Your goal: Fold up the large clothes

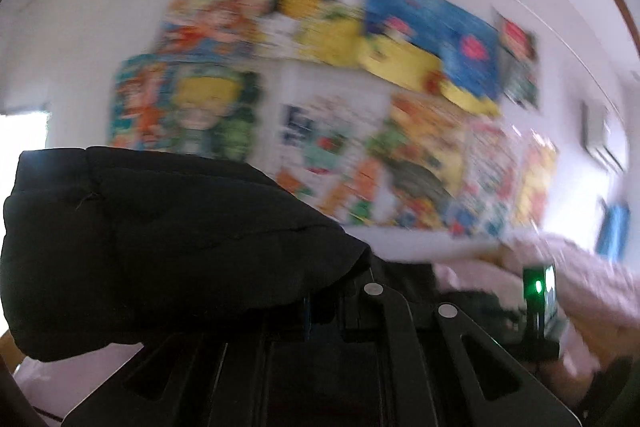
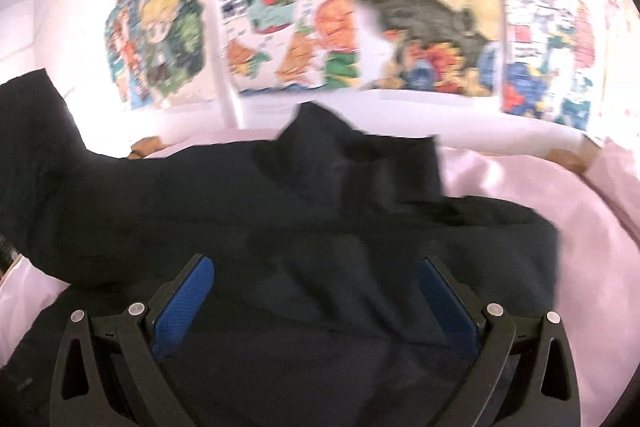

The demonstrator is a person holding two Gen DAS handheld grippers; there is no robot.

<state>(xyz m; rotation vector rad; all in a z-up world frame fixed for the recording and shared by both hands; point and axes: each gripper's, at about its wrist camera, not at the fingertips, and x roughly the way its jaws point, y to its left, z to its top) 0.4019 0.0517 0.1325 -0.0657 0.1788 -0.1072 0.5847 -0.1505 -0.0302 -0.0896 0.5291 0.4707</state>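
We see a white wall (image 1: 100, 7) covered in colourful cartoon posters (image 2: 360, 11), a pink-sheeted bed (image 2: 540, 187) below, bright daylight at left.

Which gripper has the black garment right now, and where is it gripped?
Left gripper is shut on a bunched fold of the black garment; right gripper is open, holding nothing.

This is a bedroom in a home. Ahead of the tools, a white wall (image 1: 100, 7) is covered with bright cartoon posters (image 2: 360, 7) set edge to edge, and below them lies a bed in pink bedding (image 2: 540, 195) with a bit of wooden frame (image 2: 576, 157) at its far edge. A dark garment (image 2: 280, 195) is spread on the bedding, and a window (image 1: 20, 135) glows at the left.
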